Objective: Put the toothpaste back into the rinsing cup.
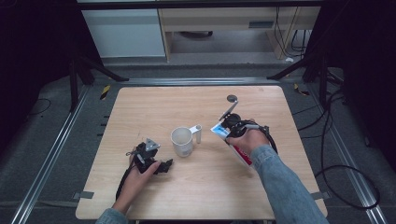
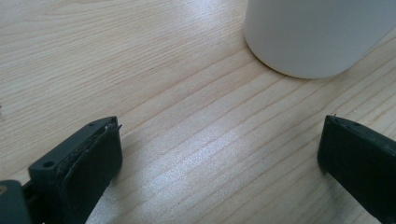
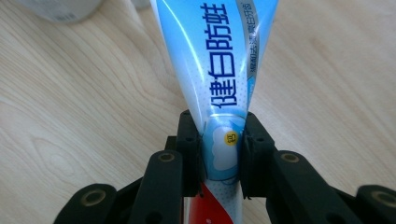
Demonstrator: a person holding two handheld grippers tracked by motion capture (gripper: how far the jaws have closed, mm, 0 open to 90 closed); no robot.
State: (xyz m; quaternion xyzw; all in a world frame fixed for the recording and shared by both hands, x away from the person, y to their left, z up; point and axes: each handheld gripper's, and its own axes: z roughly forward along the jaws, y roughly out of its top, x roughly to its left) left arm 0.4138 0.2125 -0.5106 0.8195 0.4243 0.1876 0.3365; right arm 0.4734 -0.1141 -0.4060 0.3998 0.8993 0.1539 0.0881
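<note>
A white mug stands near the middle of the wooden table. My right gripper is to its right, shut on a blue, white and red toothpaste tube that lies slanted low over the table. In the right gripper view the jaws pinch the tube across its width at my right gripper, and the blue end reaches away from me. My left gripper rests on the table to the lower left of the mug. It is open, with my left gripper holding nothing and the mug just ahead.
A small white piece stands right beside the mug at its upper right. A grey round disc on a thin stalk rises behind the right gripper. Cables trail on the floor off the table's right edge.
</note>
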